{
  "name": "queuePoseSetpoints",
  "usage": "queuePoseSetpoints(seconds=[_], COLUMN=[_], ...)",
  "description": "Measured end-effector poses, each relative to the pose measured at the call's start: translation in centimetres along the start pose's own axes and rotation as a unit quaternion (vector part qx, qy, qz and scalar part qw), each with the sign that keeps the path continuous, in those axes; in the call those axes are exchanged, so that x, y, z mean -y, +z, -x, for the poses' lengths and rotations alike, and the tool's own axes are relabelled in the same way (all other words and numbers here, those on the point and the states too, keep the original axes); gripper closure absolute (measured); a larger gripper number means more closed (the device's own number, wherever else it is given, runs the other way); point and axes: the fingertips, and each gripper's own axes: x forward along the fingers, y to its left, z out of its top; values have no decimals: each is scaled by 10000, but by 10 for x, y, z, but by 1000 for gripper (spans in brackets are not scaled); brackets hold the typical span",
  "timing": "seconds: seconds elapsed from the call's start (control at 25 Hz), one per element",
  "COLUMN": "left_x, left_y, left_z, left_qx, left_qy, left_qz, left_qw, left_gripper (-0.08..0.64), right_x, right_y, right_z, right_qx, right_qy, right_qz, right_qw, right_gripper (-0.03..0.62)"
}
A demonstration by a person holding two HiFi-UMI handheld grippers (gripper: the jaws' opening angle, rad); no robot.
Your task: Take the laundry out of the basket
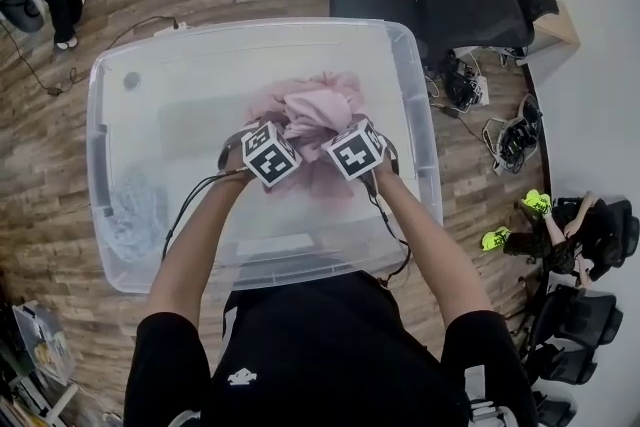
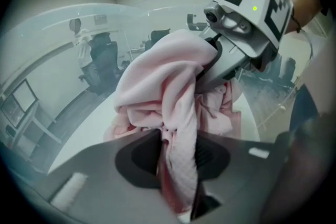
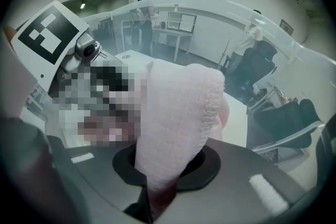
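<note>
Head view: pink garment [image 1: 315, 107] was bunched over the middle of the clear plastic bin [image 1: 100, 145], its near edge hidden behind the left hand-held gripper [image 2: 178, 176] and right hand-held gripper [image 3: 157, 181]. Each was clamped on a fold that ran straight away from its jaws. The bundle's overall long axis was unreadable.

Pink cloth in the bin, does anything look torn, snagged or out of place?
Nothing stands out: the pink cloth is simply bunched, pinched by the left gripper and right gripper inside the clear bin.
</note>
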Motion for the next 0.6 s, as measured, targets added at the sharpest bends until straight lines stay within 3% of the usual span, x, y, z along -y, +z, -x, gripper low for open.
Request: queuePoseSetpoints(seconds=[0.32,0.6], left_x=[-13,-16], left_y=[39,80], left_z=[45,91], left_qx=[439,970], left_qy=[563,1141], left_qz=[-51,-34], left_qw=[9974,9887], left_gripper=[436,436], right_x=[15,28], right_y=[31,56], right_z=[45,103], right_qx=[855,1797], right_qy=[-298,-645], right_qz=[-168,-372], right_qw=[9958,9809], right_gripper=[520,522])
